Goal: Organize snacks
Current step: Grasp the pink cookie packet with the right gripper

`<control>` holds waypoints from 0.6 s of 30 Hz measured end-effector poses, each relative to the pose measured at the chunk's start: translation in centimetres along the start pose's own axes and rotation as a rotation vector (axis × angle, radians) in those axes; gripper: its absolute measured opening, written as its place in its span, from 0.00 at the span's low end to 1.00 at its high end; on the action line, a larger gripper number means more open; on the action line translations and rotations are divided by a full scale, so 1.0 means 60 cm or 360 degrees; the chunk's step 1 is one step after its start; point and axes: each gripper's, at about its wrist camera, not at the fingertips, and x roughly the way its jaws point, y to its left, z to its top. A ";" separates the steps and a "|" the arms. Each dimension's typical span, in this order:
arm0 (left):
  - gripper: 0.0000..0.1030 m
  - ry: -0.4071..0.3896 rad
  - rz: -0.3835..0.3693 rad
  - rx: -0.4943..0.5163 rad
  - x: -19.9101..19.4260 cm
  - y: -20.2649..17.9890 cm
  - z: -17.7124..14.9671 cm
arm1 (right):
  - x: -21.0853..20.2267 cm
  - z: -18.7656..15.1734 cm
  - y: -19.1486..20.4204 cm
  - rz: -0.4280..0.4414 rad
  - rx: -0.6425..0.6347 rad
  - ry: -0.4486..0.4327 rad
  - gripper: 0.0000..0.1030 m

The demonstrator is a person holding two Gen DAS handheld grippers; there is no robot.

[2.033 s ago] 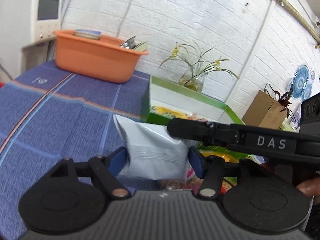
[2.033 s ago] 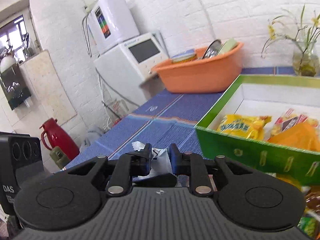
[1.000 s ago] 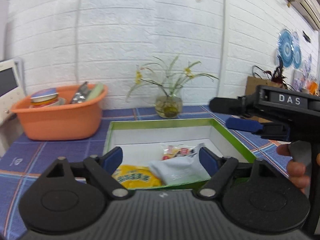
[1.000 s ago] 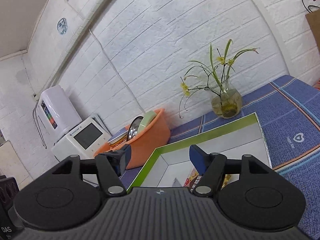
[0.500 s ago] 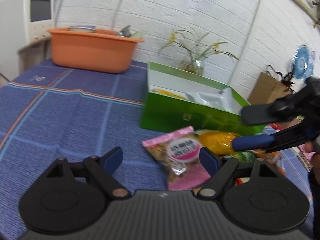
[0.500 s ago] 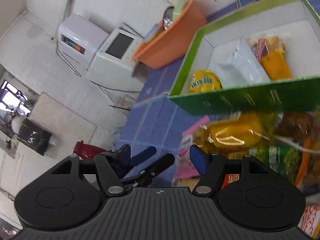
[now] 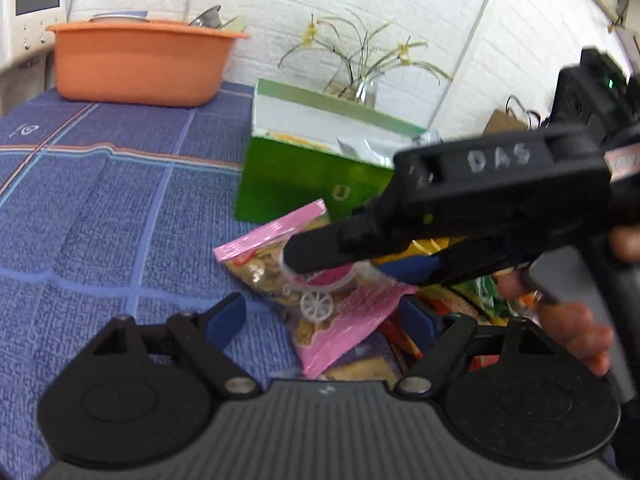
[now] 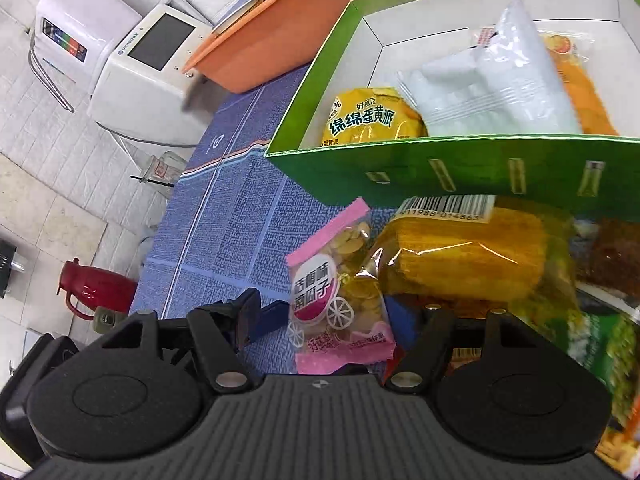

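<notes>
A pink pumpkin-seed bag point(image 7: 320, 304) point(image 8: 336, 300) lies on the blue cloth in front of the green box point(image 7: 288, 184) point(image 8: 440, 168). My left gripper point(image 7: 320, 320) is open, low over the cloth, with the bag's near end between its blue pads. My right gripper point(image 8: 332, 320) point(image 7: 340, 264) comes in from the right, also open, and straddles the same bag without pressing it. Inside the box lie a yellow pie packet point(image 8: 368, 120), a white packet point(image 8: 492, 92) and an orange packet point(image 8: 580, 96). A yellow corn packet point(image 8: 460, 256) lies beside the pink bag.
More loose snacks, one a green packet point(image 8: 592, 344), are piled to the right of the pink bag. An orange basin point(image 7: 140, 68) and a flower vase point(image 7: 364, 88) stand at the back. A white appliance point(image 8: 148, 60) and a red flask point(image 8: 96, 292) sit beyond the table's left edge.
Both grippers have sunk toward the pink bag. The right gripper now reaches across the left wrist view above the bag. The white packet, held two seconds ago, lies in the box.
</notes>
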 end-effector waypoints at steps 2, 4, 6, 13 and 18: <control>0.77 -0.0016 -0.0003 -0.0027 0.001 0.005 0.003 | 0.002 -0.007 -0.004 0.0047 -0.0041 -0.0035 0.93; 0.72 -0.0041 0.0023 -0.0047 -0.002 0.008 0.001 | 0.002 -0.016 0.001 0.0031 -0.0097 -0.0070 0.64; 0.69 -0.0049 -0.0001 -0.0079 -0.010 0.013 -0.001 | -0.005 -0.031 0.007 0.0032 -0.0152 -0.0132 0.61; 0.62 -0.0191 0.0005 0.0030 -0.079 -0.030 -0.012 | -0.064 -0.072 0.019 0.0180 -0.0181 -0.0298 0.60; 0.61 -0.0259 -0.0003 0.0140 -0.107 -0.067 -0.006 | -0.106 -0.086 0.027 0.0237 -0.0217 -0.0411 0.60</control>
